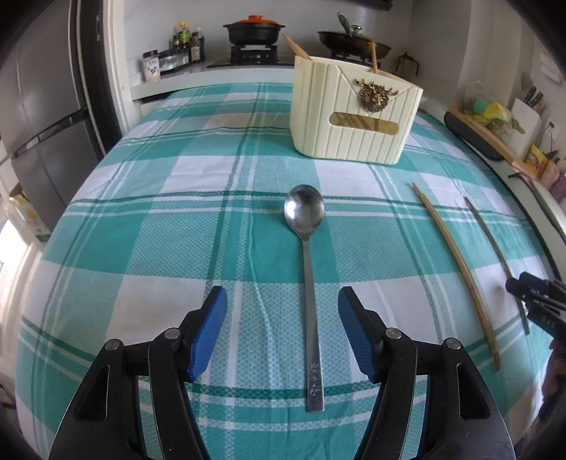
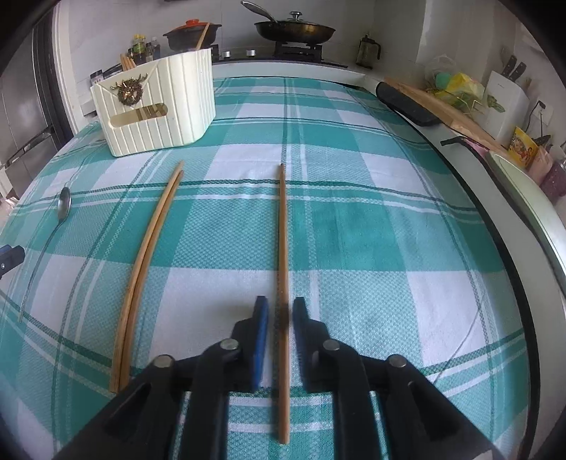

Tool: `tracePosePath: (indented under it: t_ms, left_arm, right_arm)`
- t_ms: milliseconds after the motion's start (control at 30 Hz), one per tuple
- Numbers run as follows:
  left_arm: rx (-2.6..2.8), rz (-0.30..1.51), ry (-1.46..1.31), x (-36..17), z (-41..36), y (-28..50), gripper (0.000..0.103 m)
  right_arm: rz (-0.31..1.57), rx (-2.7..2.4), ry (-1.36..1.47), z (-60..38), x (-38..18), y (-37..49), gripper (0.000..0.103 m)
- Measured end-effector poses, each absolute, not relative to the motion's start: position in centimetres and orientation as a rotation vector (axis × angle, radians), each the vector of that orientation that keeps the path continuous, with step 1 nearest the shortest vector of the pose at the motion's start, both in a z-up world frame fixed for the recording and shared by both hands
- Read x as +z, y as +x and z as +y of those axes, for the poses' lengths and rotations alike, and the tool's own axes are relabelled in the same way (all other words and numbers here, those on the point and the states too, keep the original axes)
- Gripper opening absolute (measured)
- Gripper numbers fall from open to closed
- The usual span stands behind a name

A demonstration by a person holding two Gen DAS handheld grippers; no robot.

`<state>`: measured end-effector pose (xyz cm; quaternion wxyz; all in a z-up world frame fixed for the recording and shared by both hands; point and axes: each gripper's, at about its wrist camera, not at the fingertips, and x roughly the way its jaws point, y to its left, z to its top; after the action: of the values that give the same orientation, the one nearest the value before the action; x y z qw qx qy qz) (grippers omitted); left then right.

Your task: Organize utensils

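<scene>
A steel spoon [image 1: 308,269] lies on the teal checked tablecloth [image 1: 177,198], bowl pointing away. Its handle runs between the fingers of my left gripper [image 1: 283,297], which stands wide open above it and does not touch it. In the right wrist view a single wooden chopstick [image 2: 282,230] lies flat on the cloth between the blue pads of my right gripper [image 2: 279,304]. The jaws are narrowly apart and not clamped on it. A pair of chopsticks [image 2: 148,262] lies to its left. The cream ribbed utensil holder [image 1: 353,124] stands behind, with chopsticks sticking out.
Behind the table is a stove with a black pot [image 1: 254,32] and a frying pan [image 1: 350,40]. A grey fridge [image 1: 46,116] stands at the left. At the right, past the table's edge, are a black bar [image 2: 406,104], a knife block [image 2: 506,102] and packets.
</scene>
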<state>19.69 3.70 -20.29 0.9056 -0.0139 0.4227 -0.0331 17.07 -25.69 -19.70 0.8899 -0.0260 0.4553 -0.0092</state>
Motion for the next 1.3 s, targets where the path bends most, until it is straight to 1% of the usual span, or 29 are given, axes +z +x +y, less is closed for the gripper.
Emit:
tracePosePath:
  t_ms: [33, 67, 233, 400, 500, 700, 900, 1100, 1200, 1300]
  left_arm:
    - [-0.075, 0.88, -0.014, -20.5, 3.1, 19.7, 0.069]
    - [-0.078, 0.885, 0.002, -20.8, 2.6, 19.6, 0.07]
    - [-0.083, 0.913, 0.073, -22.0, 0.9, 19.4, 0.071]
    - [-0.071, 0.917, 0.077, -22.4, 0.9, 19.4, 0.08]
    - [-0.063, 0.915, 0.072, -22.5, 1.1, 19.4, 0.085]
    - [-0.063, 0.917, 0.06, -22.6, 1.3, 19.5, 0.09]
    - [-0.066, 0.918, 0.06, -22.7, 1.2, 19.6, 0.091]
    - [-0.065, 0.912, 0.06, -22.6, 1.1, 19.5, 0.09]
    - [-0.08, 0.889, 0.057, -21.8, 1.1, 19.1, 0.09]
    - [-0.124, 0.882, -0.013, -20.3, 2.3, 19.2, 0.09]
  right_arm:
    - [0.932, -0.019, -0.063, -25.6, -19.7, 16.9, 0.059]
    - [0.924, -0.014, -0.071, -25.4, -19.8, 16.8, 0.061]
    - [0.938, 0.014, -0.043, -25.7, -20.5, 16.9, 0.061]
    - [0.923, 0.018, -0.036, -26.0, -20.8, 16.8, 0.066]
    - [0.922, 0.018, -0.034, -26.0, -20.8, 16.8, 0.066]
    - [0.922, 0.019, -0.034, -26.0, -20.8, 16.8, 0.067]
    - [0.922, 0.018, -0.034, -26.0, -20.8, 16.8, 0.067]
    - [0.923, 0.019, -0.034, -26.0, -20.8, 16.8, 0.067]
    - [0.923, 0.019, -0.033, -25.9, -20.8, 16.8, 0.067]
    - [0.923, 0.02, -0.03, -25.9, -20.8, 16.8, 0.067]
